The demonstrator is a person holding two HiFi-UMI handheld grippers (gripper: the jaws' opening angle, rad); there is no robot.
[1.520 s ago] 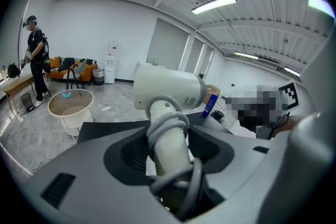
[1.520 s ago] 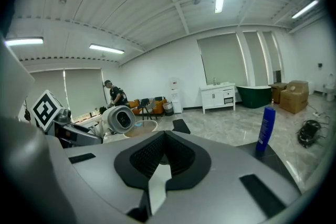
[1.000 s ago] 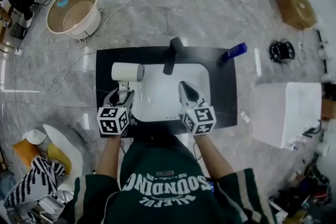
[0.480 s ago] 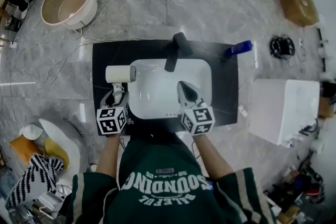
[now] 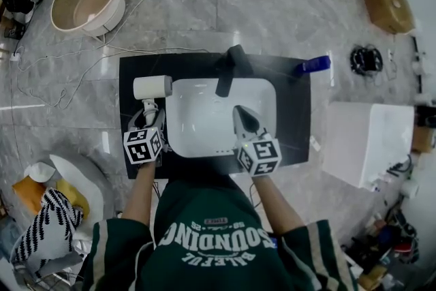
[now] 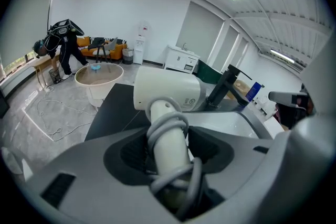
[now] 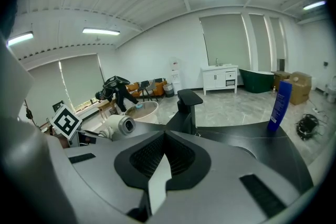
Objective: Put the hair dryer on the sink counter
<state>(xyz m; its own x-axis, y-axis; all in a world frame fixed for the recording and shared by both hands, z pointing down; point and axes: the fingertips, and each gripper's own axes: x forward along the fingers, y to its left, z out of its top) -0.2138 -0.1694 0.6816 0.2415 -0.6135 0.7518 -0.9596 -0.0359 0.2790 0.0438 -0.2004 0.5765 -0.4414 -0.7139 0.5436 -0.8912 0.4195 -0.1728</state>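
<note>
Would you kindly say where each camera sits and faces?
Head view: head-mounted, facing steeply down at the black sink counter; shows arms, left tongs, right tongs.
Left gripper view: rides the left tongs, jaws shut on the white hair dryer.
Right gripper view: rides the right tongs, shut, empty, facing the black faucet.
Shared: all three show dryer and faucet.

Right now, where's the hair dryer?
In the head view the hair dryer is at the left of the black counter, beside the white basin, its handle clamped in the left gripper's jaws.
</note>
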